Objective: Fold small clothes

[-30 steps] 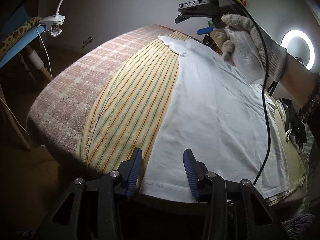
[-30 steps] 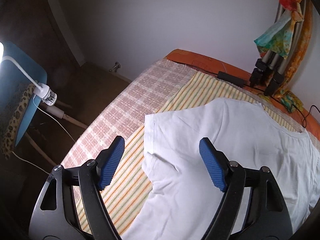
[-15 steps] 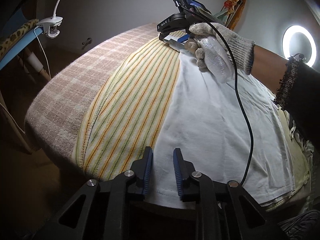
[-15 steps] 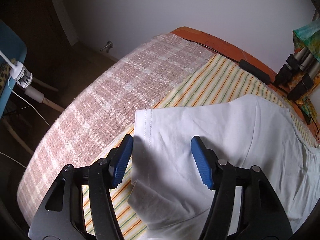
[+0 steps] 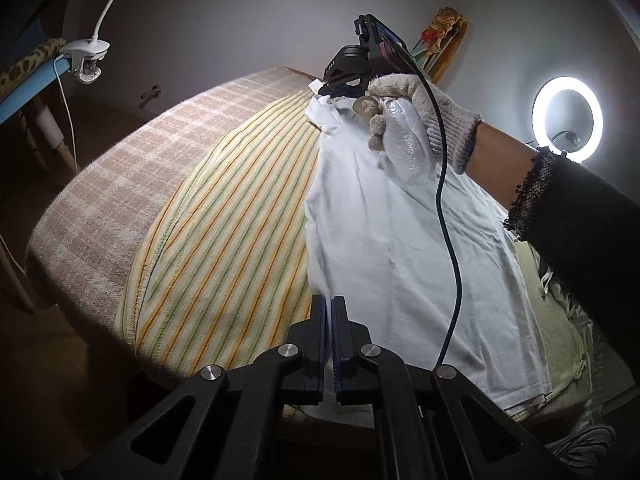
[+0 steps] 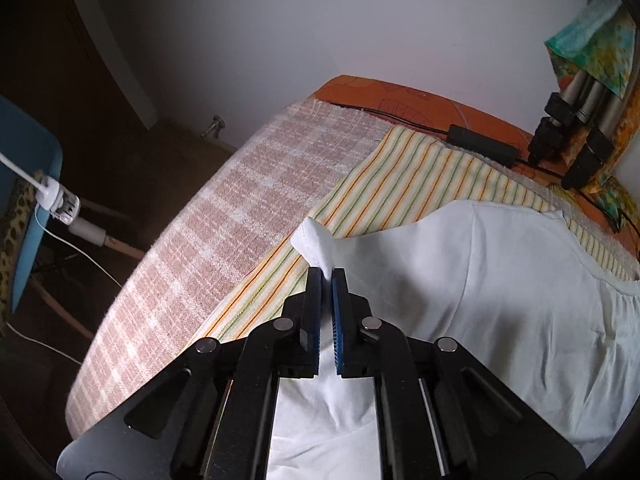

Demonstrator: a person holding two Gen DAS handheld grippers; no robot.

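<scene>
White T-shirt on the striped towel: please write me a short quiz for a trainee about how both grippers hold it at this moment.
1. True or false: the left gripper is shut on the hem edge of the white cotton T-shirt.
2. Which part does the right gripper pinch? A) the neckline B) the sleeve end C) the middle of the chest
3. Fill in: the T-shirt lies on a yellow towel with orange and green ______.

Key: 1 true; 2 B; 3 stripes.
</scene>
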